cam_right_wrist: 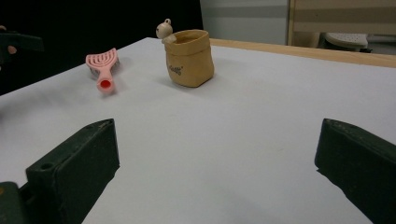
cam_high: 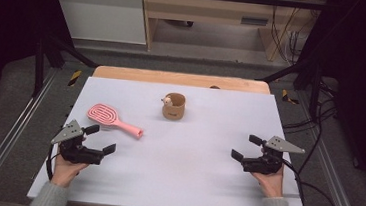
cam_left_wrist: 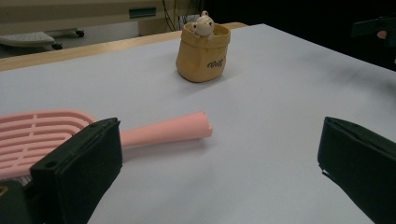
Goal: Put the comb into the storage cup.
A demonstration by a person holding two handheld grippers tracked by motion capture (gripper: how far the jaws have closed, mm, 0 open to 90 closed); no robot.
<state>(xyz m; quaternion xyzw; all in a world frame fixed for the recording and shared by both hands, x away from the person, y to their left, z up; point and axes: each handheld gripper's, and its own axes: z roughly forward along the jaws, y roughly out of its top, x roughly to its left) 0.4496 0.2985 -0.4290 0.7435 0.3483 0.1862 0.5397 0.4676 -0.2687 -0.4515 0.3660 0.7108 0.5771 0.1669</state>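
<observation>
pink brush (cam_high: 114, 119): we judge light, stiff | we'd grip its handle | left gripper (cam_high: 100, 139), right gripper (cam_high: 247, 147) gape empty

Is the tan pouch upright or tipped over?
Upright: the tan pouch sits on its base on the table, mouth up, small figure peeking over its rim.

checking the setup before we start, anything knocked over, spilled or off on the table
Nothing stands out. The pink brush lies flat, the tan pot stands upright with its small figure at the rim, and the left gripper and right gripper are open and empty.
</observation>
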